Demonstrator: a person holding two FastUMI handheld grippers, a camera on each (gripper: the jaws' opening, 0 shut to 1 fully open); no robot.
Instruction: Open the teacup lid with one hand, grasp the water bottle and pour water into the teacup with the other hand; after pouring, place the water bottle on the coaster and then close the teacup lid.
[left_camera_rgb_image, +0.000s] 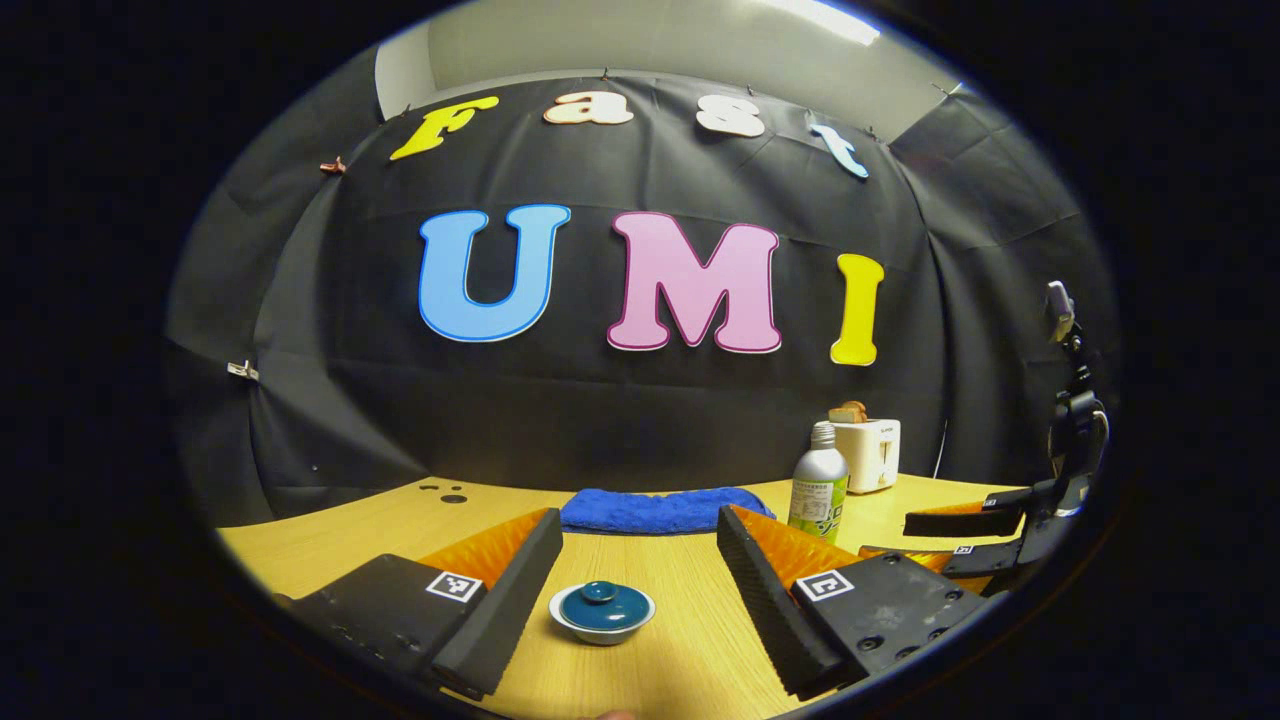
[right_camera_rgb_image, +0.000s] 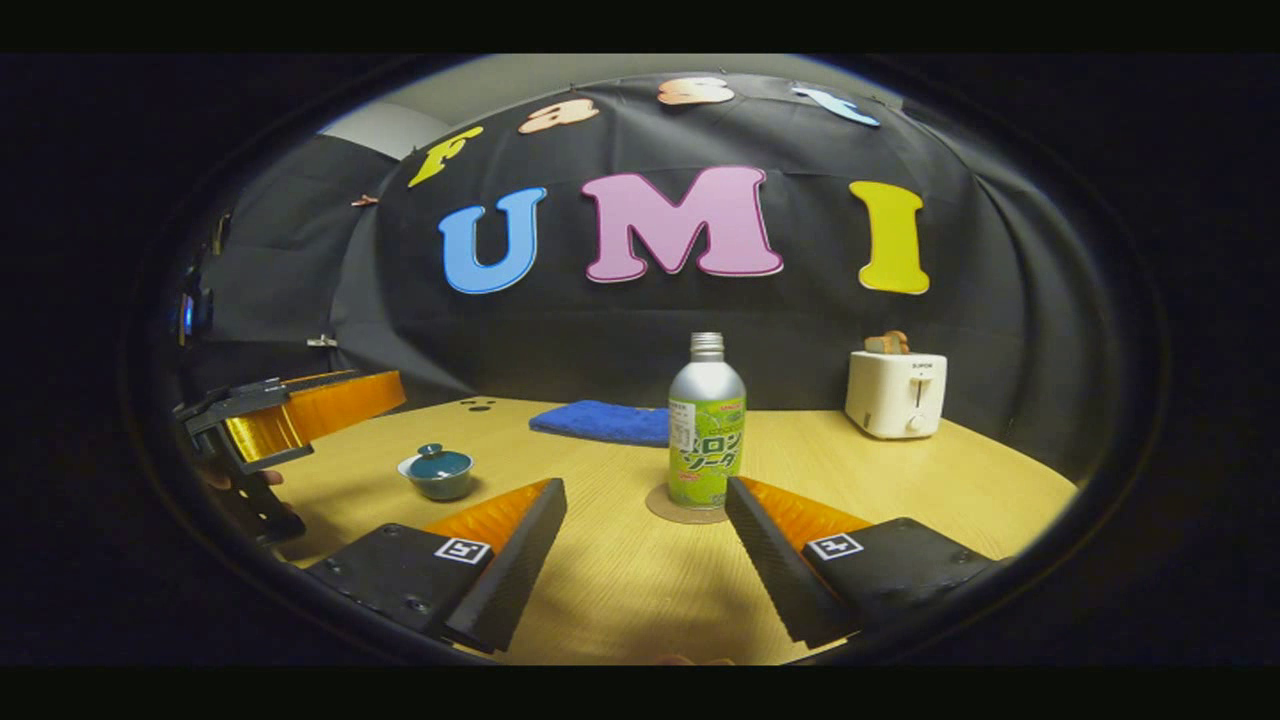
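Both tools wide: left tool (left_camera_rgb_image: 640, 590) w/ lidded teacup (left_camera_rgb_image: 602, 611) between fingers, right tool (right_camera_rgb_image: 645, 555) facing bottle (right_camera_rgb_image: 706, 425) on coaster (right_camera_rgb_image: 672, 510).

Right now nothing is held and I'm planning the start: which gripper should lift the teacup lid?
Left. The left gripper is open with the teacup lid lying between its fingers, close ahead. The right gripper faces the water bottle on its coaster instead.

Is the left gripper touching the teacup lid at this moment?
Apart. In the left gripper view, the left gripper is open, and bare table shows between each finger and the teacup lid, which sits on the teacup.
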